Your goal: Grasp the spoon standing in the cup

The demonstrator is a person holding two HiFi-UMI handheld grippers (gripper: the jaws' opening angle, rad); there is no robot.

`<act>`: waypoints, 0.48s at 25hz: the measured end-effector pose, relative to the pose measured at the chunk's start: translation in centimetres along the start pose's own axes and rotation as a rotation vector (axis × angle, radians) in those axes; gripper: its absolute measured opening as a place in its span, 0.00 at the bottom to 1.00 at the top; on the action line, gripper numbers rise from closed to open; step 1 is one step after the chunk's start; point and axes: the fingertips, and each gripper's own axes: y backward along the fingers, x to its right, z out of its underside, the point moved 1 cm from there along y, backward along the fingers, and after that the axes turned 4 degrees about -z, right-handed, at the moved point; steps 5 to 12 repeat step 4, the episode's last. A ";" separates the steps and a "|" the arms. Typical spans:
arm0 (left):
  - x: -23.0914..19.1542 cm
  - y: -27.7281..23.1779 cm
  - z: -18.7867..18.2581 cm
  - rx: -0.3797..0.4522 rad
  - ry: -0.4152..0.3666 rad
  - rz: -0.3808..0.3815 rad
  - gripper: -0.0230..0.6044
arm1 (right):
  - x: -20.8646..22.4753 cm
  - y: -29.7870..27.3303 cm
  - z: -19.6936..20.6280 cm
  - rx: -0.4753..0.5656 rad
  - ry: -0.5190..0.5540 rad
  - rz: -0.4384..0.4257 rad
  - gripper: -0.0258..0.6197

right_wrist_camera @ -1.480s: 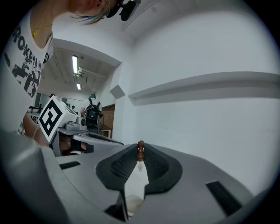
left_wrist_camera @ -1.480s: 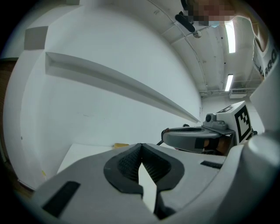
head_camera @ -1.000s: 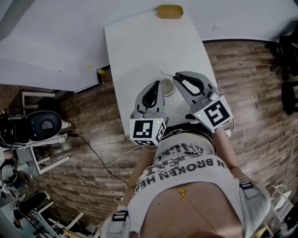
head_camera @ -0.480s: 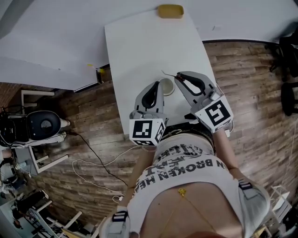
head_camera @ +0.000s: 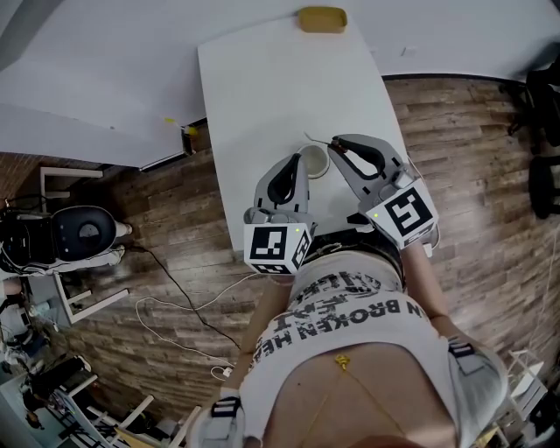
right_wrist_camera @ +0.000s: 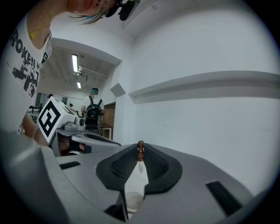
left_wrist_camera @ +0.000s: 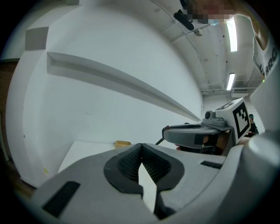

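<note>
Spoon handle clamped by the right gripper, bowl end down at the cup.

The right gripper has its jaws drawn narrow onto the brown beaded tip of the handle. The ribbed pads bear on both sides of it, and the pale shaft runs down from them toward the cup directly below. Gripping at the very top keeps the pads clear of the cup rim and, by judgement, allows a straight lift without tipping the cup. The left gripper rests on the white table just beside the cup. Its jaws are closed tip to tip with nothing between them, so it is likely parked there out of the way. A yellow object lies at the far table edge, well apart. The grasp step appears complete.
</note>
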 end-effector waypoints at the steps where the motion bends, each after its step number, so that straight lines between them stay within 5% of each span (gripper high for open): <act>1: -0.1 0.0 -0.1 0.000 0.001 -0.001 0.03 | 0.0 -0.1 0.0 -0.002 -0.002 0.000 0.10; 12: -0.4 0.2 -0.2 0.003 0.004 -0.007 0.03 | -0.2 -0.2 0.0 -0.008 -0.001 -0.004 0.10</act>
